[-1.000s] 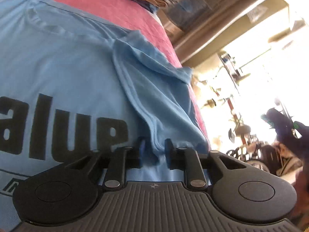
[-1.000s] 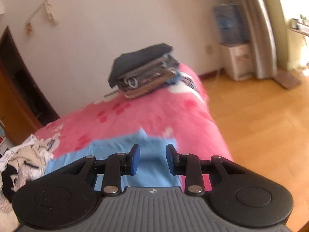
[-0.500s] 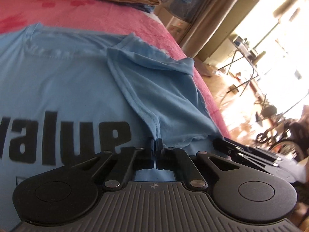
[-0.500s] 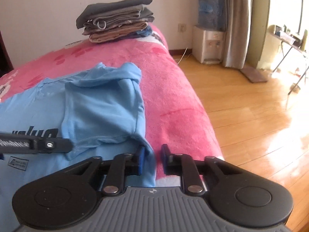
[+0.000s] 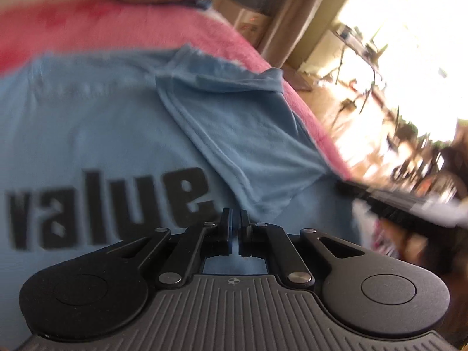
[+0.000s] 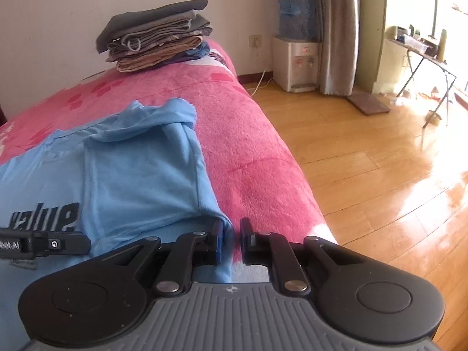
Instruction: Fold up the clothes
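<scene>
A light blue T-shirt printed "value" lies flat on a pink blanket, its sleeve folded in over the chest. My left gripper sits at the sleeve's lower corner. Its jaws are opening: a narrow slit shows between them with blue cloth in it, not visibly pinched. My right gripper is at the T-shirt's right side edge, near the bed's edge. Its jaws stand close together with a raised fold of that edge between them. The left view is blurred.
A stack of folded clothes sits at the far end of the bed. To the right are a wooden floor, a water dispenser, a curtain and a folding table.
The left jaws closed at the sleeve's hem, then parted to a slit, and the view rolled. The right gripper dropped from above the bed to the shirt's side edge and narrowed its jaws.
</scene>
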The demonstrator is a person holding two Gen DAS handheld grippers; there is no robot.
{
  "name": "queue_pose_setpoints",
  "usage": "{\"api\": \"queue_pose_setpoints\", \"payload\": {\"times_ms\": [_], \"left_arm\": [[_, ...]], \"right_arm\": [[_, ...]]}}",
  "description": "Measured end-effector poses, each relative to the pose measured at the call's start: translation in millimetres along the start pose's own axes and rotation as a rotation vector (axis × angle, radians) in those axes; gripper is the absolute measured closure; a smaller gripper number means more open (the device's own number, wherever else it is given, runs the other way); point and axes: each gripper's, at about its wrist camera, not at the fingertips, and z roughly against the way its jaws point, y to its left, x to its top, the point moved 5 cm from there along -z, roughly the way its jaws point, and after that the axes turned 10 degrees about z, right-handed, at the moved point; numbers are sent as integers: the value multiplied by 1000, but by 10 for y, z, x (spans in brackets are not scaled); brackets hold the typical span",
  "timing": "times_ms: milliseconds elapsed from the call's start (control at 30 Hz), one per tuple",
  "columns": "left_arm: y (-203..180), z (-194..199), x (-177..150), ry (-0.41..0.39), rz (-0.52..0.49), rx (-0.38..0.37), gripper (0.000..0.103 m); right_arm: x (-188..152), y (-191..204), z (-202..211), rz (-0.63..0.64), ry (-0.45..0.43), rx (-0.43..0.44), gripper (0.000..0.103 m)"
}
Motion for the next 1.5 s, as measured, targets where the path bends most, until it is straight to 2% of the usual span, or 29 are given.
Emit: {"api": "queue_pose_setpoints", "payload": {"times_ms": [67,133,200,233,267,367,500,600,767,800,867,900,967,1033,1167,1267,1300,1367,1500], "left_arm": [[-38,49,99,-64,-93,27,85],[-80,100,199,-129,-186,55,83],[-163,101,322,-193,-275,74,81],[-242,50,392,-225,-327,81,75],[-326,-4,445,-259,-395,94,71],[-611,-216,531,-340,-637,137,71],[-865,-547,514,-335,-877,167,71],[-952,-770,500,-327,-973,195,71],[-1046,-905,401,-315,-1109,205,71],[-1045,-920,410,-304,-1115,207,73],[-1041,-949,428,-282,-1127,211,92],[-1026,-940,483,-265,-1090,199,93],[-973,-894,704,-196,-912,135,95],[-848,-872,979,-114,-669,62,98],[-381,-940,1478,63,-120,-114,100],[-41,-983,1610,145,192,-231,102],[47,-989,1622,160,266,-265,102],[178,-971,1608,164,347,-300,102],[322,-893,1549,134,422,-362,102]], "right_arm": [[26,-2,135,3,-21,0,89],[92,32,194,-14,-50,39,88],[167,96,138,-23,-59,79,88],[194,133,70,-25,-53,90,88],[216,172,-11,-26,-44,98,88],[174,245,-214,-27,-6,110,88],[105,270,-275,-9,-5,111,88],[80,220,-304,-46,-8,135,89],[30,172,-306,-91,-25,161,89],[21,168,-304,-97,-29,164,89],[14,169,-300,-98,-34,164,89],[14,170,-298,-96,-36,163,89],[7,169,-294,-96,-39,164,89],[2,164,-294,-100,-41,166,89],[-7,160,-288,-108,-43,168,89],[-10,169,-286,-106,-43,164,89],[-11,167,-288,-106,-43,164,89],[-10,161,-295,-106,-44,164,89],[-11,174,-303,-104,-47,161,89]]}}
